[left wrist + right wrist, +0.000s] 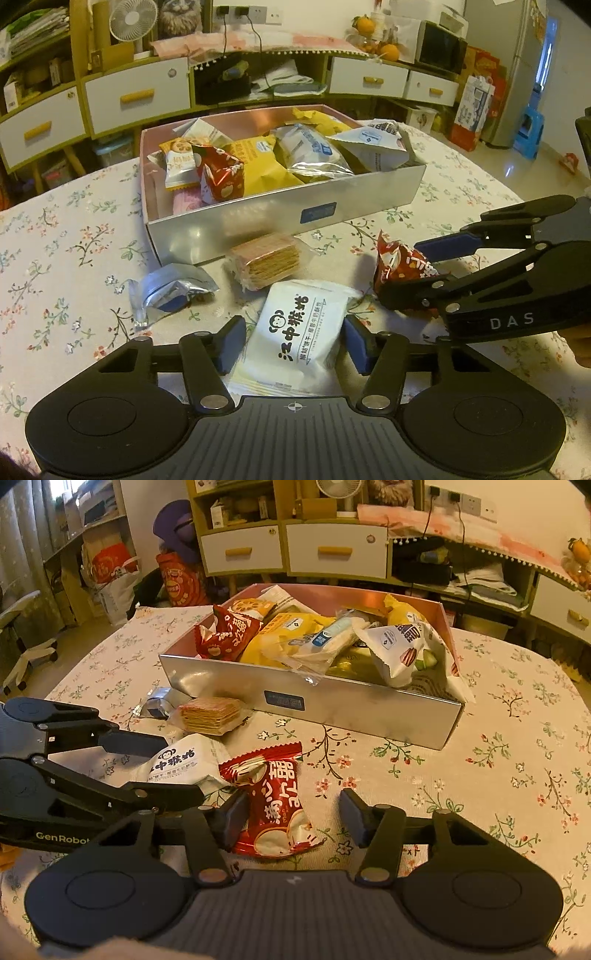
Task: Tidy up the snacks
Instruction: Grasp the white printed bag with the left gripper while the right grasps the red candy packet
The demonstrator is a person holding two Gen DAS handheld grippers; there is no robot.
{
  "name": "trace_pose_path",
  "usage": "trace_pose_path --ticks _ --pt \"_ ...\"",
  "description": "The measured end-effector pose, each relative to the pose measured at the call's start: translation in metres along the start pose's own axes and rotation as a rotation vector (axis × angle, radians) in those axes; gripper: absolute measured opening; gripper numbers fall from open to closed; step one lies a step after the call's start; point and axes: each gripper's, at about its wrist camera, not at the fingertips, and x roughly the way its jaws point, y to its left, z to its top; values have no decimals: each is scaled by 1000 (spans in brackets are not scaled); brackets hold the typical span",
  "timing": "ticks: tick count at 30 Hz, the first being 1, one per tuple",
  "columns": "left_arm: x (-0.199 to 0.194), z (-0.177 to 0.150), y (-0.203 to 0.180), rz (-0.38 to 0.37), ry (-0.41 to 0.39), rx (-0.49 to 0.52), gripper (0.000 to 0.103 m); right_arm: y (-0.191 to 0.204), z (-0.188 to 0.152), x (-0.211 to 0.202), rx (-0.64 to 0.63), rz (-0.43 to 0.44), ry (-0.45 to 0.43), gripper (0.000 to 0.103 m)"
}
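A silver box (258,218) (351,709) holding several snack packs sits mid-table. In front of it lie a white biscuit pack (295,332) (184,760), a red snack pack (402,262) (277,805), a clear wafer pack (266,260) (210,714) and a silver pouch (170,291) (159,698). My left gripper (293,347) is open, its jaws standing on either side of the white pack. My right gripper (293,818) is open around the red pack, which lies against the left finger. Each gripper shows in the other's view (424,269) (177,768).
The table wears a floral cloth (74,240) (498,775). Behind it stand cabinets with white drawers (136,96) (336,550), a fan (129,18), a fridge (517,66) and bags on the floor (110,576).
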Motion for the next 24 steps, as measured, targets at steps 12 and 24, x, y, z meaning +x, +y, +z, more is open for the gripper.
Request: trace_pose_path --ticks 12,24 --pt "-2 2 -7 7 22 -3 45 2 4 0 -4 15 19 23" --pt "-13 4 -8 10 41 -38 44 1 8 -10 16 8 20 22"
